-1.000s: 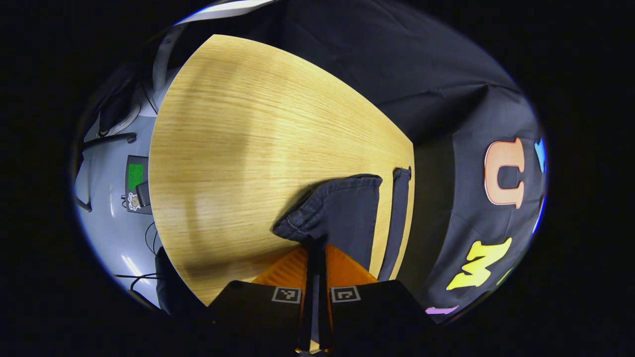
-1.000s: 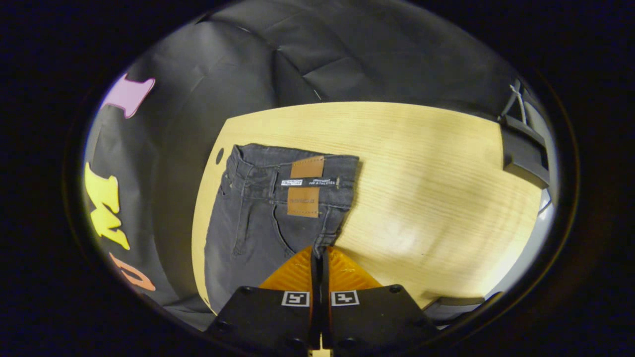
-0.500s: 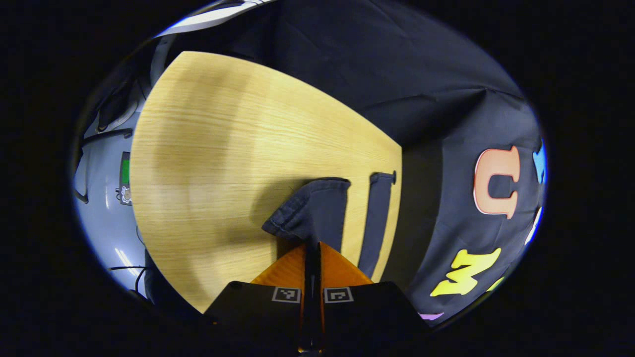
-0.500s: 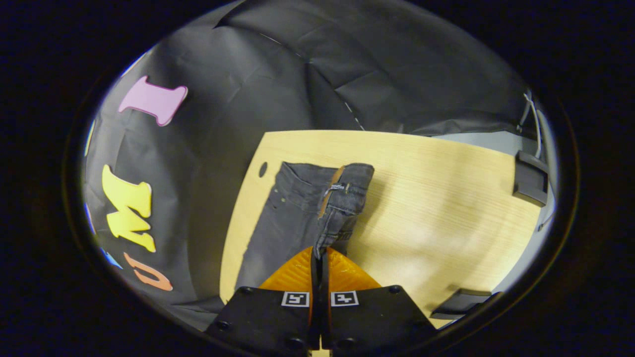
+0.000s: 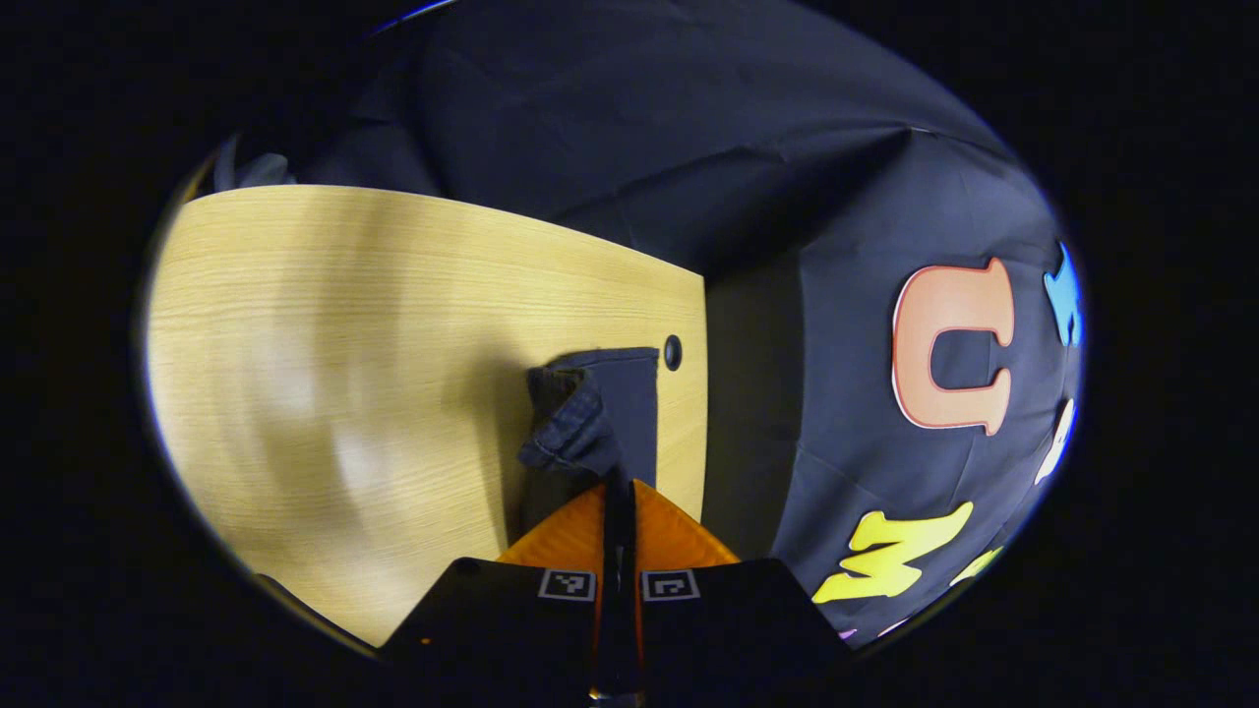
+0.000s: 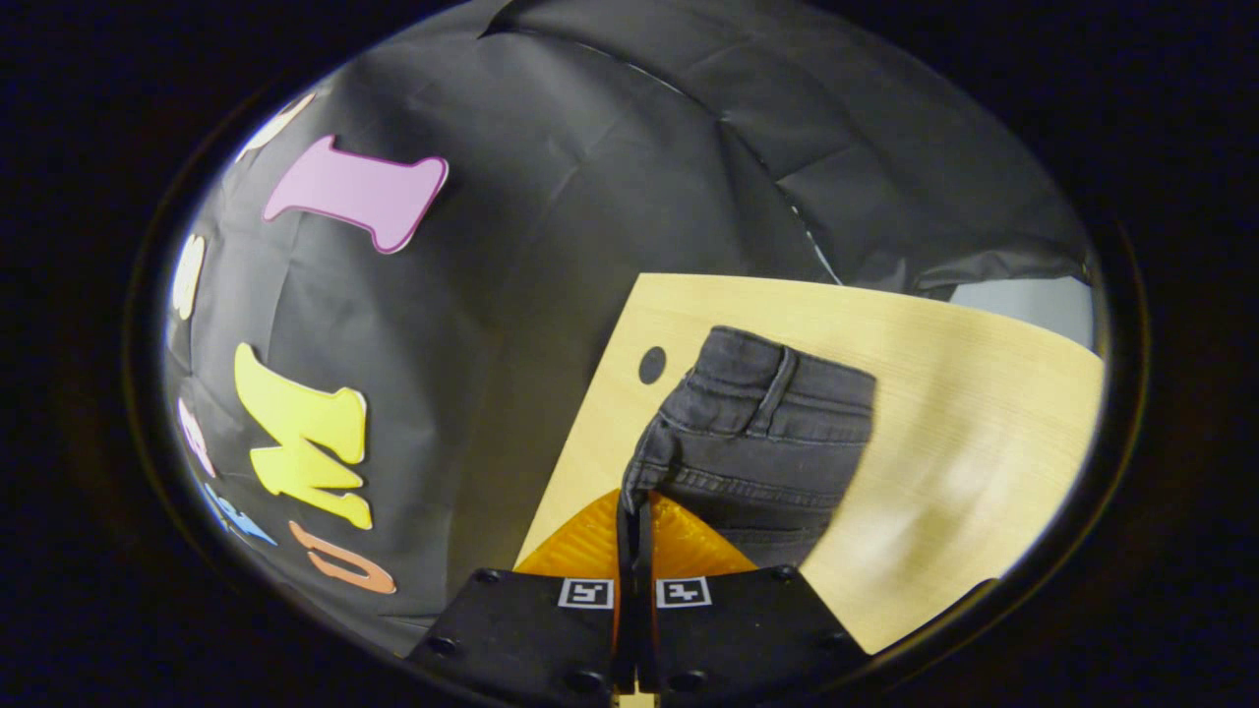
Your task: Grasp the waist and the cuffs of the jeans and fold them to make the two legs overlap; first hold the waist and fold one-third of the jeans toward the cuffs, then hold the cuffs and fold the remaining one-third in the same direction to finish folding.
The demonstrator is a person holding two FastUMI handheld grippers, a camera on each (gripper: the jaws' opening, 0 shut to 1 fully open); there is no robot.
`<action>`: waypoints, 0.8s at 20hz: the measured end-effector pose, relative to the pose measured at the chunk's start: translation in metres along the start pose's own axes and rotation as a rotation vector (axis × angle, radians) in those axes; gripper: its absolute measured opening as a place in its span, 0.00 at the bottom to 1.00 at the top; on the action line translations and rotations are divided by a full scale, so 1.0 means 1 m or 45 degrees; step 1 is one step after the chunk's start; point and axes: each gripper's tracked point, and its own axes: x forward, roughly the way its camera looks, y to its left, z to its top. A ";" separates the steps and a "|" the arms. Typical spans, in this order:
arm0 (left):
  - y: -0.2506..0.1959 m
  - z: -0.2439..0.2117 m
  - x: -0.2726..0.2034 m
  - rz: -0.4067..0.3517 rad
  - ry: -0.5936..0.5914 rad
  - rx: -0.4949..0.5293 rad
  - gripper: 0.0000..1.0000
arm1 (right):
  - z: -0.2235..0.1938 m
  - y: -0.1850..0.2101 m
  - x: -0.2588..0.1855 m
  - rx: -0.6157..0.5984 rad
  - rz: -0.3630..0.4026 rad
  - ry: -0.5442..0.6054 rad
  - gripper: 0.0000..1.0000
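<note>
Dark grey jeans lie on a light wooden table. In the left gripper view the cuff end of the jeans (image 5: 600, 413) sits just ahead of my left gripper (image 5: 619, 484), whose orange fingers are shut on the cuff hem, lifted and bunched. In the right gripper view the waist (image 6: 762, 428) lies doubled over, waistband and belt loop on top, beside the table's far edge. My right gripper (image 6: 634, 506) is shut on the waistband corner. How the legs lie under the fold is hidden.
The wooden table (image 5: 374, 324) stretches left of the jeans in the left gripper view. A round cable hole (image 5: 673, 352) sits by the table edge near the cuff, also seen as a hole (image 6: 651, 365) beside the waist. The booth's black cloth hangs right behind that edge.
Both grippers have swung toward the wall-side edge, carrying cuff and waist over. The near leg now covers the far leg; the leather patch has turned under.
</note>
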 end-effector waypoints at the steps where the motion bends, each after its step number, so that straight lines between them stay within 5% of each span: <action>1: -0.007 0.002 0.016 0.009 0.000 0.036 0.04 | 0.002 0.004 0.015 -0.005 -0.001 -0.006 0.01; 8: -0.027 0.006 0.124 0.128 0.011 0.199 0.03 | 0.012 -0.004 0.113 0.024 -0.084 0.002 0.01; 16: -0.008 0.003 0.173 0.236 0.007 0.268 0.05 | 0.006 -0.027 0.154 0.014 -0.186 0.008 0.01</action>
